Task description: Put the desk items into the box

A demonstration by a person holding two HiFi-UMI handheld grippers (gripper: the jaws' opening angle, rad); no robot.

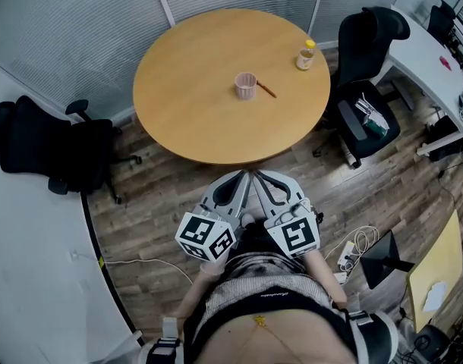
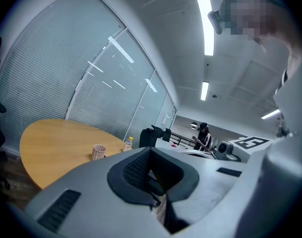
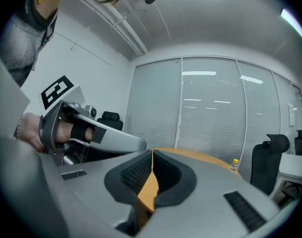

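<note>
**Head view.**
- Round wooden table [image 1: 178, 120]: bears three items.
  - Pink ribbed plastic cup [image 1: 246, 86], near the centre.
  - Thin brown stick [image 1: 266, 89], probably a pencil, lying just beside the cup.
  - Small clear bottle with a yellow cap [image 1: 306, 54], upright near the far right edge.
- Left gripper [image 1: 241, 179] and right gripper [image 1: 260, 177]: side by side close to the person's body, with their tips at the near table edge. Both are well apart from all three items.
- Box: in no view.
- Black office chair [image 1: 49, 146]: left of the table.

**Left gripper view.** The jaws are together with nothing between them. The cup and the bottle stand beyond, across the table top.

**Right gripper view.** The jaws are together and empty. Only the table edge and the bottle lie ahead.

**Step in hand, as judged.** This is the approach, and nothing has been collected yet.
- Locate the box before lifting anything.
- Part the jaws before reaching in.
- Take the cup by one wall at the rim, lightly, since thin ribs may flex.
- Pinch the stick across its shaft, low to the table.
- Carry the bottle upright.
</note>
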